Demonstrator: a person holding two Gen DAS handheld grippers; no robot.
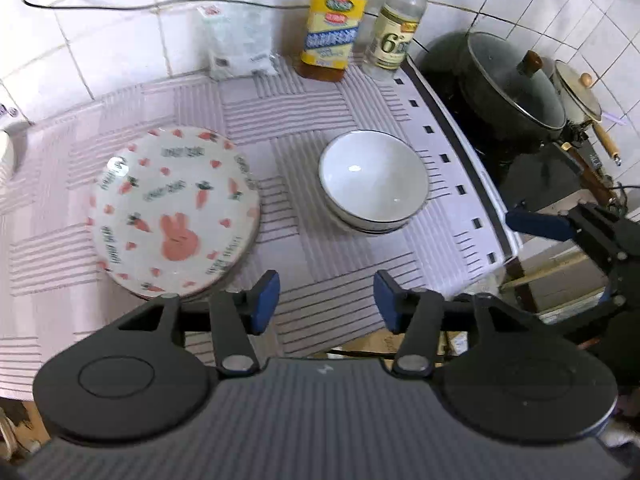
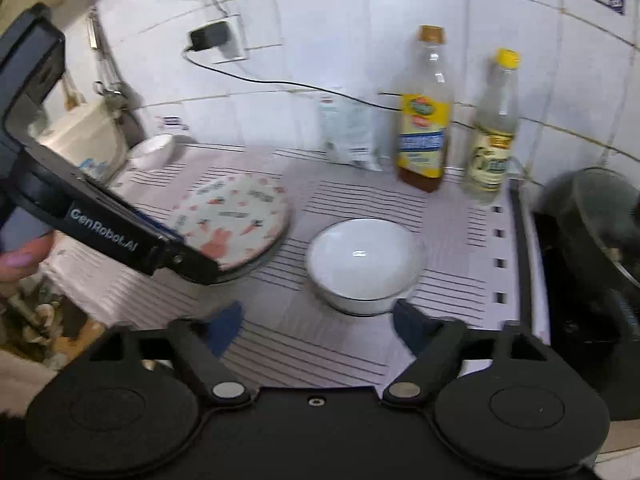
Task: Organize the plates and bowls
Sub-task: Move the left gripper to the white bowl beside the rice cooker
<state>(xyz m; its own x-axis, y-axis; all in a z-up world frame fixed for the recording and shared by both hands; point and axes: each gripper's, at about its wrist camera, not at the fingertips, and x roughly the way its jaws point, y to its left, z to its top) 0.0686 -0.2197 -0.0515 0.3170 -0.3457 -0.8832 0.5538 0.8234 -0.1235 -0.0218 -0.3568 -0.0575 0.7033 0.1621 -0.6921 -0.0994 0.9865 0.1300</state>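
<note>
White bowls [image 1: 373,184] and carrot-print plates [image 1: 176,212] sit stacked apart on the striped surface [image 1: 304,120].
Left gripper [image 1: 326,300] and right gripper [image 2: 316,328] hang above them, both spread, pinching nothing.

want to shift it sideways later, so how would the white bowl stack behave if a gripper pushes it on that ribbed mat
The white bowl stack looks glazed and rigid, probably ceramic, so likely fragile if knocked. Its shine suggests the top bowl may slip on the one under it if pushed at the rim. The ribbed mat may snag the foot, so the stack may tip rather than glide.
</note>
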